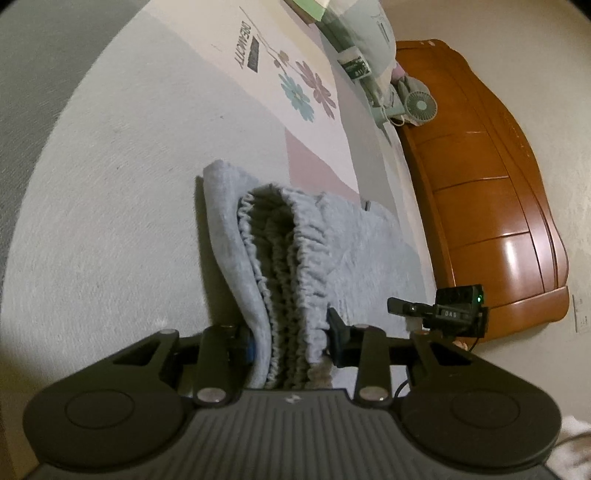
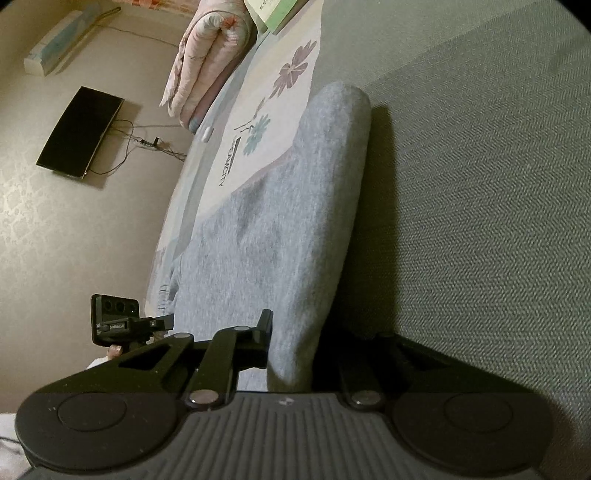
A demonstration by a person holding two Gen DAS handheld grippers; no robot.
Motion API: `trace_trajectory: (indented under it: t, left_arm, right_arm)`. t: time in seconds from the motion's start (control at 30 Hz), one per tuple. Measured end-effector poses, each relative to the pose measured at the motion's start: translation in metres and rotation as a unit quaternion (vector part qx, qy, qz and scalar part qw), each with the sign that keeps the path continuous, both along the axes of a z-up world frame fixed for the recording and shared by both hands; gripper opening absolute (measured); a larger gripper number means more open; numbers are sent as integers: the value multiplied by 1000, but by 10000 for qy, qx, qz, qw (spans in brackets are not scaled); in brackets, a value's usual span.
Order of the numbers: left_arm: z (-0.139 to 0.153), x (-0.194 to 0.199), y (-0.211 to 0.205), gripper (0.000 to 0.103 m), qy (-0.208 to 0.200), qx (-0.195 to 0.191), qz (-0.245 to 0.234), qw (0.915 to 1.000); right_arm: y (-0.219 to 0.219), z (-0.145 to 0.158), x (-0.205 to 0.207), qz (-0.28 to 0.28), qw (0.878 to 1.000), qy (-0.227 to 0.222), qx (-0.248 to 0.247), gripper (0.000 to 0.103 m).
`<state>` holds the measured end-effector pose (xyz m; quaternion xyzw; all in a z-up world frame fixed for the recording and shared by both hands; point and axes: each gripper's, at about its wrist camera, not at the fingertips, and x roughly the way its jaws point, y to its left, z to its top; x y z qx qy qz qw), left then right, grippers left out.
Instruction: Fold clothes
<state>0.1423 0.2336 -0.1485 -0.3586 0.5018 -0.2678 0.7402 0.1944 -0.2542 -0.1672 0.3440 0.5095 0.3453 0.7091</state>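
Ahead of the left gripper (image 1: 291,339) the bed (image 1: 110,184) runs away under a pale sheet printed with flowers (image 1: 306,92). Far ahead and to its right lies folded bedding (image 1: 354,33), with a small mint-green fan (image 1: 419,105) nearer beside it, and an orange-brown wooden headboard (image 1: 480,177) curves along the right. Close on the right the other gripper's black body shows a green light. Nothing lies in the way on the sheet.

From the right gripper (image 2: 291,350), a dark flat screen (image 2: 79,133) with trailing cables hangs on the wall far to the left, a rolled pink quilt (image 2: 210,55) lies far ahead, and grey-green woven bedcover (image 2: 480,221) fills the right side.

The grey garment (image 1: 258,258) (soft knit, with a gathered elastic waistband (image 1: 295,266)) lies on the bed directly ahead of both grippers and rises into them. The left gripper is partly closed, its two pads pressing the bunched waistband from either side. The right gripper is nearly fully closed, pinching a thin fold of the same grey cloth (image 2: 280,240); its right finger is lost in shadow.
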Motion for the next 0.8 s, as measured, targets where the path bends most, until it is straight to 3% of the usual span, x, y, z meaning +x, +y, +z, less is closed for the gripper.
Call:
trace_trajectory:
  t: [0.2,0.37,0.63,0.8]
  left_arm:
    - [2,-4,2,34,152,64,93,9998]
    - [9,2,-3,32,632,287,187,9974]
    - [25,19,-15,30,1634,842,326,9824]
    - [41,34,-33,29,1858,1440,42,9720]
  right_arm:
    - [2,-1,5,106,9999,107,-30,10]
    - [8,2,5,44,9995,262,-146,9]
    - [24,15,1,-426,9934,916,-551,11]
    - [35,31,1,-489,9873,1153,-982,11]
